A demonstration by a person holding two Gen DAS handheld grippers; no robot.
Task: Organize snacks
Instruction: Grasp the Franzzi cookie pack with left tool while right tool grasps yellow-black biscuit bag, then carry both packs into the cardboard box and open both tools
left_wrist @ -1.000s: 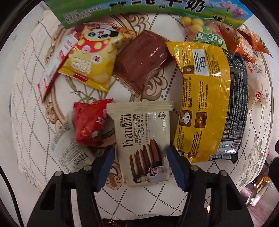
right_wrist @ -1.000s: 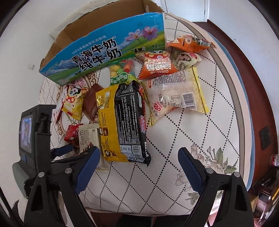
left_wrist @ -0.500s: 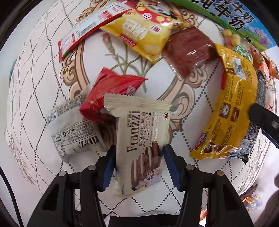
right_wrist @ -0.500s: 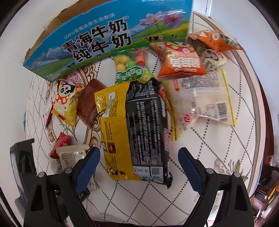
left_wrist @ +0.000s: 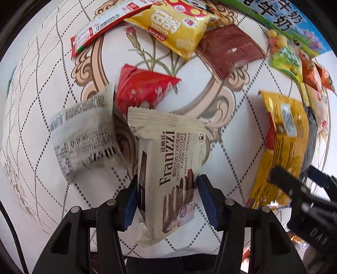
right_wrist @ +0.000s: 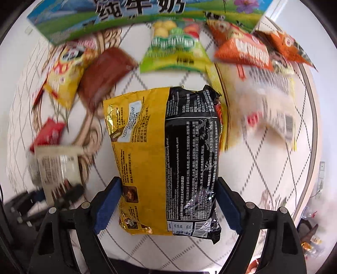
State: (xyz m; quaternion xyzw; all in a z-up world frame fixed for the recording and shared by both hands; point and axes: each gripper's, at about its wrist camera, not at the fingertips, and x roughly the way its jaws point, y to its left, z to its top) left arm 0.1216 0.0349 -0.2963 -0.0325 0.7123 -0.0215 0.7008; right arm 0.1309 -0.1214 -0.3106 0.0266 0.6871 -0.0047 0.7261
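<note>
Left wrist view: left tongs [left_wrist: 167, 195] closing on Franzzi cookie pack [left_wrist: 168, 166], pads pressed to both its sides, lower centre of frame.
Right wrist view: right tongs [right_wrist: 169, 205] closing around yellow-and-black noodle bag [right_wrist: 166, 151], centre frame, pads at its edges, contact unclear. Both packs gripped across the narrow width, likely for lifting off the patterned worktop [right_wrist: 263, 168]. Milk carton box [right_wrist: 134, 14] at top edge, probable destination. Remaining snacks scattered across upper half.
</note>
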